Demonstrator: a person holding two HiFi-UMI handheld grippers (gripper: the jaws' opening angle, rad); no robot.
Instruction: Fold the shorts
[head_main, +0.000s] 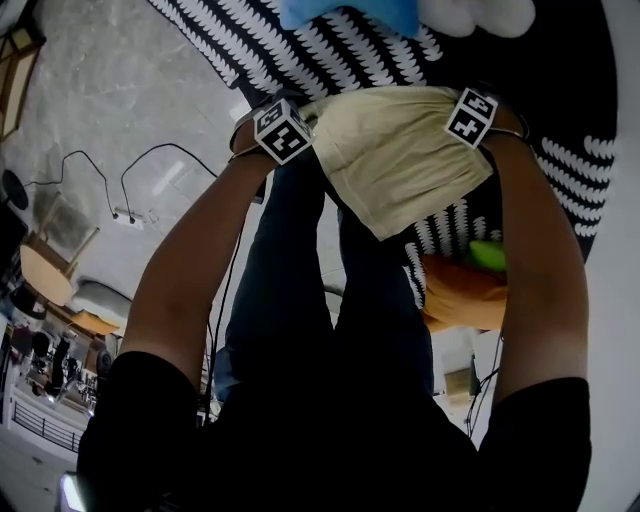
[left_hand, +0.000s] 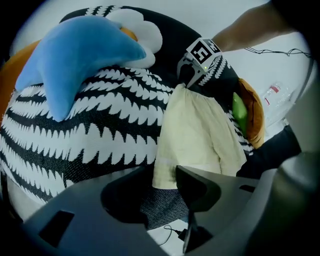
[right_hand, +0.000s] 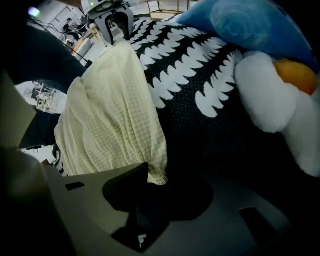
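The left gripper (right_hand: 116, 35) and the right gripper (left_hand: 187, 80) each pinched a top corner of the pale yellow waffle-weave shorts (head_main: 400, 170). The shorts were spread over the near edge of a black-and-white patterned woven cushion (head_main: 560, 120) (a blue star-shaped plush pillow (left_hand: 75, 55) lay on it). A thin black cable (head_main: 150, 155) crossed the pale grey floor (head_main: 120, 90).

On my feed, a black cover with white zigzag rows (left_hand: 100, 130) fills most of the view. A blue star-shaped plush (left_hand: 80, 55) lies on it, touching a white plush with an orange patch (right_hand: 270, 90). At the cover's edge sits an orange cushion (head_main: 465, 295) with something green (head_main: 488, 255) on it, perhaps another toy. Black cables (head_main: 123, 185) cross the pale floor (head_main: 130, 90) to a power strip (head_main: 127, 217).
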